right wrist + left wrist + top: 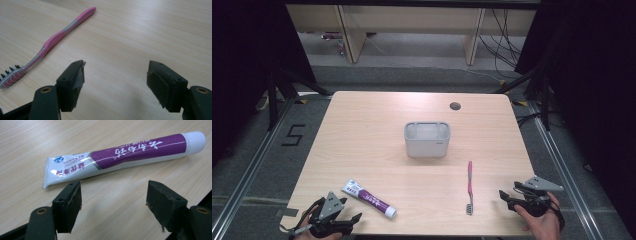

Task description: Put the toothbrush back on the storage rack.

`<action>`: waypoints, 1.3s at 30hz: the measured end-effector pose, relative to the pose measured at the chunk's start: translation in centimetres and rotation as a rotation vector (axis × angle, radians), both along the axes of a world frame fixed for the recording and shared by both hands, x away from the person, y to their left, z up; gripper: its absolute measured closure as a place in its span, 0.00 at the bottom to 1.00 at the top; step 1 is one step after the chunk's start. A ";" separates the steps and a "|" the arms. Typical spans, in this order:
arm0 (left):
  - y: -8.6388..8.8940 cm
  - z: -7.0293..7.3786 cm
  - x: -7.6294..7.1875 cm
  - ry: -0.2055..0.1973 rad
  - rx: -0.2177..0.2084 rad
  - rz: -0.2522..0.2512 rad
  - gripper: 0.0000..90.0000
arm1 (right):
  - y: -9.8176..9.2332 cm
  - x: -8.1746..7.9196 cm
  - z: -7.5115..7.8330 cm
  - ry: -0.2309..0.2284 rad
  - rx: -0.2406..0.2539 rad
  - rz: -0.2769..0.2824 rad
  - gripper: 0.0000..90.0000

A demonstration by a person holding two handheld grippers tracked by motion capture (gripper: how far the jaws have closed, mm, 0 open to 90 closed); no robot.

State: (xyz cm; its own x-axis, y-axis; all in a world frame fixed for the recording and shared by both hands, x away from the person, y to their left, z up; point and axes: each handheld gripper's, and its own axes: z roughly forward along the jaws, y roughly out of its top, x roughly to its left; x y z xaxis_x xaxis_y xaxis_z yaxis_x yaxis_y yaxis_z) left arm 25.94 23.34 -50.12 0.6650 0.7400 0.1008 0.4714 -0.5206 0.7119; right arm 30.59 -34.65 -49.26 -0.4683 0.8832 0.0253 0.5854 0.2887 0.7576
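A white and purple toothpaste tube (368,199) (125,155) lies flat near the table's front left, with its cap toward the front edge. My left gripper (352,210) (113,195) stands open just short of the tube, with nothing between its jaws. A pink and grey toothbrush (470,187) (57,37) lies flat at the front right, bristle end nearest the front edge. To the right of the brush, my right gripper (507,199) (115,75) is open over bare wood. A grey holder with compartments (427,139) stands upright at the table's middle.
The wooden table (377,125) has a round cable hole (455,106) at its back right. Its front edge runs close under both hands. Dark floor, cables and stand legs surround the table.
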 end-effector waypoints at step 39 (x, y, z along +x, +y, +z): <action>-0.1 -0.2 0.0 0.021 -0.054 0.029 0.22 | 3.5 2.4 0.9 0.021 -0.019 0.100 0.48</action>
State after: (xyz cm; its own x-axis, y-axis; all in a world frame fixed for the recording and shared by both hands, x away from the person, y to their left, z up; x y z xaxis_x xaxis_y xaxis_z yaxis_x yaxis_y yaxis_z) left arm 25.97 23.24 -50.29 0.6446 0.7631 0.0464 0.5013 -0.4677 0.7280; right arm 32.97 -31.11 -48.41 -0.5534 0.8327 0.0197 0.5685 0.3603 0.7396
